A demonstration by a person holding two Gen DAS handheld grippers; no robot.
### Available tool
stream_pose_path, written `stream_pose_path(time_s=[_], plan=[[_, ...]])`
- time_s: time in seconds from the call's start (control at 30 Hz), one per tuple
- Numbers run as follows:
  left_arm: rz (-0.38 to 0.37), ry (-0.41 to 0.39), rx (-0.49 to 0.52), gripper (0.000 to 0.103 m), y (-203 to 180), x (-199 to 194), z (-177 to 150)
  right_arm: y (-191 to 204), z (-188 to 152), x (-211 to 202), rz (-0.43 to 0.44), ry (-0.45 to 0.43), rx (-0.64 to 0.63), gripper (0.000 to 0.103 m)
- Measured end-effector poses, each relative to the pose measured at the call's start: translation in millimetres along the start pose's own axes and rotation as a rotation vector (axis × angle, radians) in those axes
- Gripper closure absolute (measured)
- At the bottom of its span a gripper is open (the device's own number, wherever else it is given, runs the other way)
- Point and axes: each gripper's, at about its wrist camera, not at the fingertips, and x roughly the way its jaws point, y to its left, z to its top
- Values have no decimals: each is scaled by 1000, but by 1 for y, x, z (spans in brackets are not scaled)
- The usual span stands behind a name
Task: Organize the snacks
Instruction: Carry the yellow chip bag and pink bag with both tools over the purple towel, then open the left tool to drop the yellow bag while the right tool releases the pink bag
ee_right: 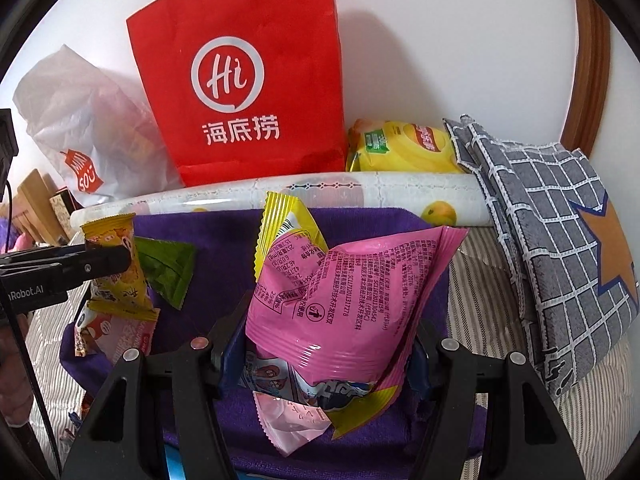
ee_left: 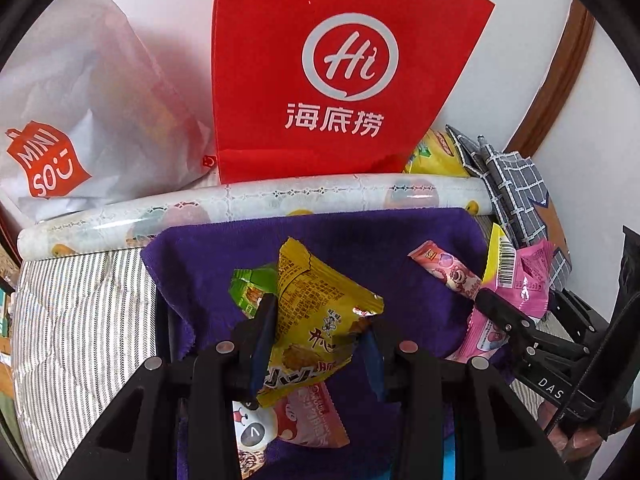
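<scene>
Two snack packets are up off the purple towel at once, one in each gripper. The left gripper has its fingers clenched on a yellow packet, pinched low so the crimped top stands free, which looks like a carrying hold ready for sorting. The right gripper grips a pink packet the same way, with a yellow-edged wrapper standing behind it. The red paper bag stands upright against the wall behind a rolled mat, a likely place for the snacks to go.

The left view shows a pink stick packet and a panda-print packet lying on the towel. The right view alone shows the yellow chip bag and checked cloth clearly, plus a green packet beside the left fingers.
</scene>
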Motion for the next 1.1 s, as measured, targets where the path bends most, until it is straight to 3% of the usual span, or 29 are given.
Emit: stream_pose_path(time_s=[0.8,1.1], plan=[[-5,83,11,62,-4,21,-6,-2,-4,24,34,114,-1,35],[9,108,21,60,-7,25,-6,3,-5,18,22,98,-40,33]])
